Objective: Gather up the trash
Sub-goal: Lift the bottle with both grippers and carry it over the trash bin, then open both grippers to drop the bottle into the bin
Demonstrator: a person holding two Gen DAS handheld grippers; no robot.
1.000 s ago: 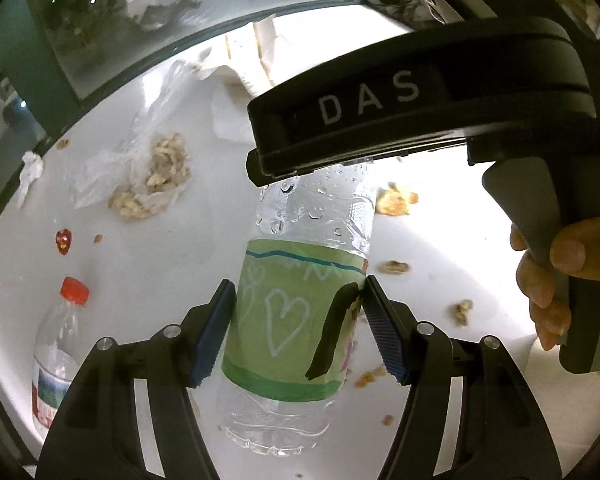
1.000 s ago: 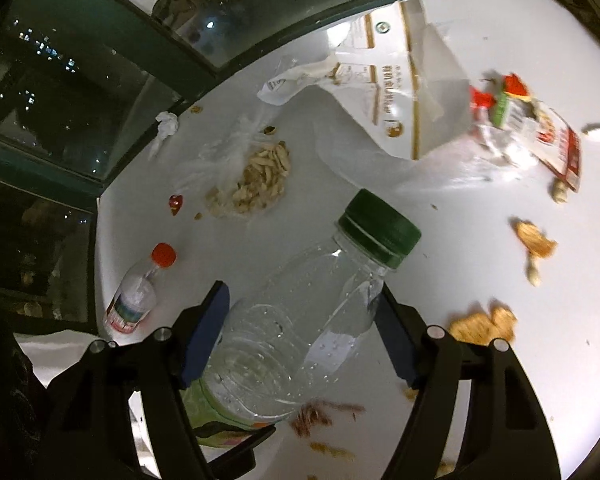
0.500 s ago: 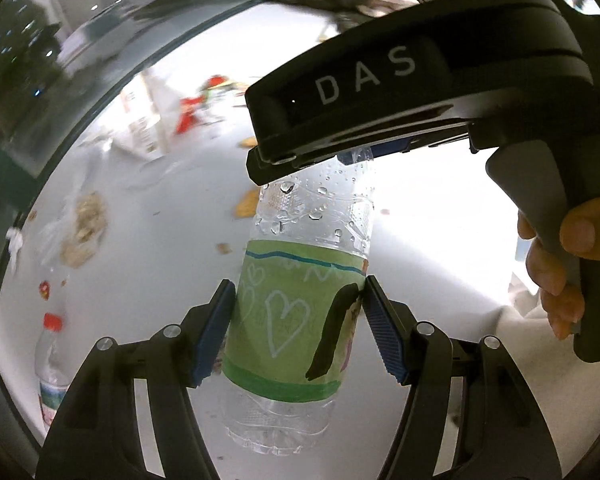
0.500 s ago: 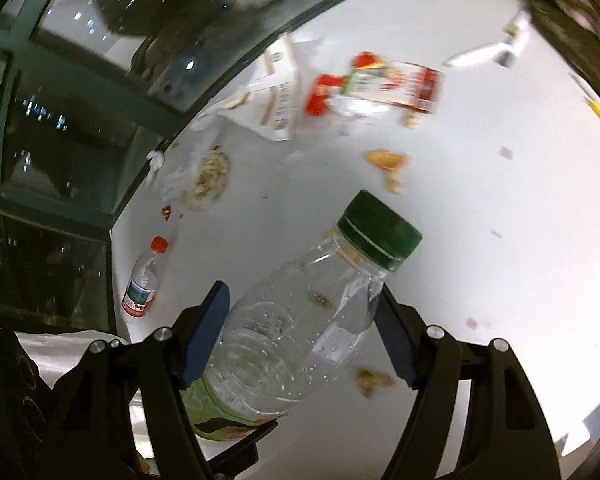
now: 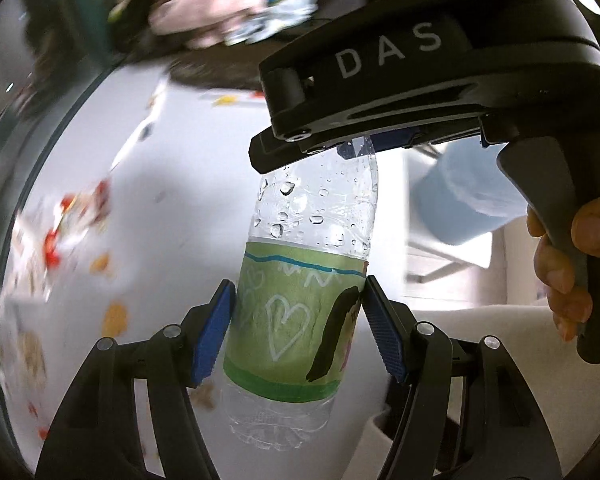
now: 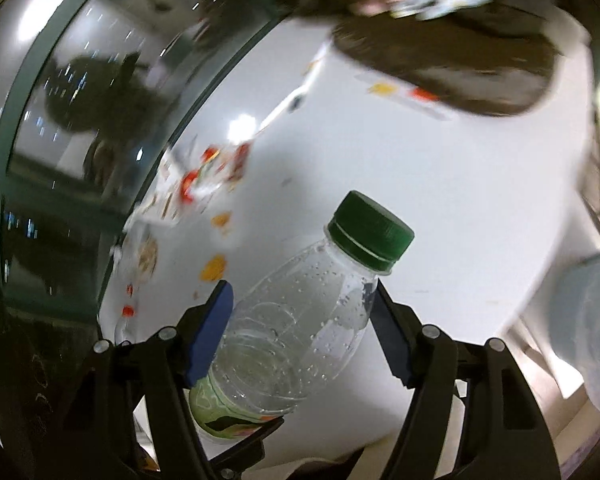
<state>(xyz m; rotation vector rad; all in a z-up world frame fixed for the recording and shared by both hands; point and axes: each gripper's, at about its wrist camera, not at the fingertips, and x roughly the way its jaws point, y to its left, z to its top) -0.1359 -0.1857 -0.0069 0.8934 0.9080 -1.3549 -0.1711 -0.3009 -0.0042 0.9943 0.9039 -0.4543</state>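
A clear plastic bottle (image 5: 300, 312) with a green label and a dark green cap (image 6: 370, 232) is held by both grippers above the white table (image 6: 440, 184). My left gripper (image 5: 298, 332) is shut on its labelled lower body. My right gripper (image 6: 300, 332) is shut on its clear upper body below the cap. The right gripper's black housing covers the bottle's top in the left wrist view. Blurred wrappers and red-capped litter (image 6: 204, 184) lie at the table's left.
A pale blue bin (image 5: 460, 204) stands beyond the table's right edge; it also shows in the right wrist view (image 6: 588, 320). Orange scraps (image 6: 214, 268) dot the table. A dark object (image 6: 460, 64) and a dark window (image 6: 80, 100) sit at the back.
Both grippers have swung right with the bottle in them. The litter has slid to the left of the views and the blue bin has come into view on the right.
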